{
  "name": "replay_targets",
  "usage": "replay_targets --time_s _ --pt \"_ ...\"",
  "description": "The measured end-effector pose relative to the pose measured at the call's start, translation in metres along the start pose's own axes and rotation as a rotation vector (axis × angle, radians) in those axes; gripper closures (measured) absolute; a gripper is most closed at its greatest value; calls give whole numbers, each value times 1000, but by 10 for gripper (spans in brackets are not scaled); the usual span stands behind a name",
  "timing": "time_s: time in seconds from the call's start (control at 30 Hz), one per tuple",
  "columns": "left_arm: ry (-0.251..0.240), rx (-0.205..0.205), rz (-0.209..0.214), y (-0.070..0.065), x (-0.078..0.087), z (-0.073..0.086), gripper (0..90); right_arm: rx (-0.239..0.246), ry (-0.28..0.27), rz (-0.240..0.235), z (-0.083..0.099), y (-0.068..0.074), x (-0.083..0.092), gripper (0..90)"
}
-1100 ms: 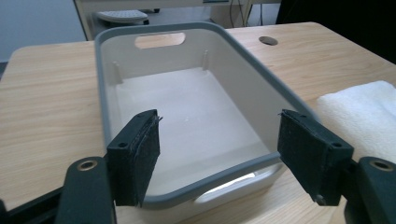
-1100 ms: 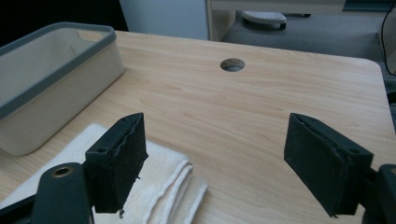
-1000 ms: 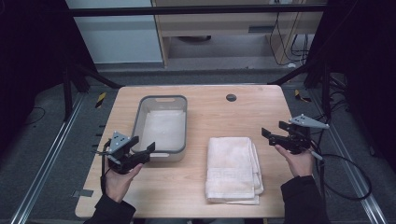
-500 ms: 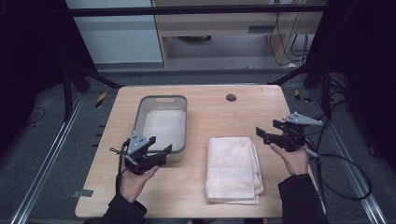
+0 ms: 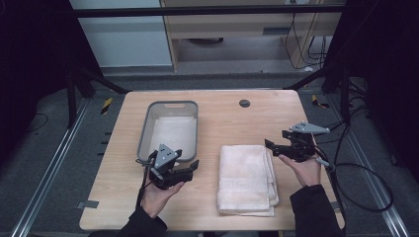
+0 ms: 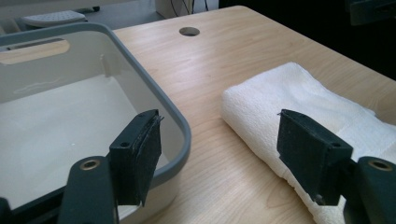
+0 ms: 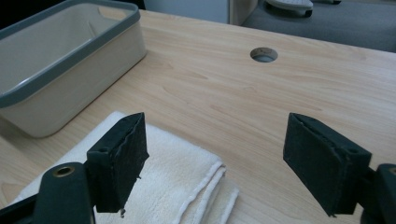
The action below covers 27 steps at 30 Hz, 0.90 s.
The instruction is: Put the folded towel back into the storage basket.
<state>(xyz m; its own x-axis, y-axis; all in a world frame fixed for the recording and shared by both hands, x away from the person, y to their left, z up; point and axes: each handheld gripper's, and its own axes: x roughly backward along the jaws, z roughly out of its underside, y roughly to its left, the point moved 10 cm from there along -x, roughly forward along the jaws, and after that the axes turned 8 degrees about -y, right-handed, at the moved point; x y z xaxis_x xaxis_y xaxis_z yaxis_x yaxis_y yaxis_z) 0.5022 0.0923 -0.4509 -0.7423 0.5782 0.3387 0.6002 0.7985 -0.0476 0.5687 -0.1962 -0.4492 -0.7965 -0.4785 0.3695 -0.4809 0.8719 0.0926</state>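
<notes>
The folded towel (image 5: 247,178) lies on the table (image 5: 222,103), just beside the bin (image 5: 170,129) (untouched); left gripper (image 5: 190,170) and right gripper (image 5: 271,144) flank it, jaws open and empty: the grasp remains undone.

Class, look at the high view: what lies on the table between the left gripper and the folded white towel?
Nothing: between the left gripper and the folded white towel is bare wooden table, per the high view.
</notes>
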Motion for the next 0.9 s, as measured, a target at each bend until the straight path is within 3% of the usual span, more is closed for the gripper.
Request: replay_targets --time_s 0.33,0.73,0.9 --pt "43 -8 51 -24 -14 14 293 22 48 -31 12 10 -9 216" --pt "100 -31 95 -46 -27 32 299 4 85 -22 40 1 -9 218" --pt "123 -30 112 -54 -33 42 306 -14 89 -26 44 1 -9 224"
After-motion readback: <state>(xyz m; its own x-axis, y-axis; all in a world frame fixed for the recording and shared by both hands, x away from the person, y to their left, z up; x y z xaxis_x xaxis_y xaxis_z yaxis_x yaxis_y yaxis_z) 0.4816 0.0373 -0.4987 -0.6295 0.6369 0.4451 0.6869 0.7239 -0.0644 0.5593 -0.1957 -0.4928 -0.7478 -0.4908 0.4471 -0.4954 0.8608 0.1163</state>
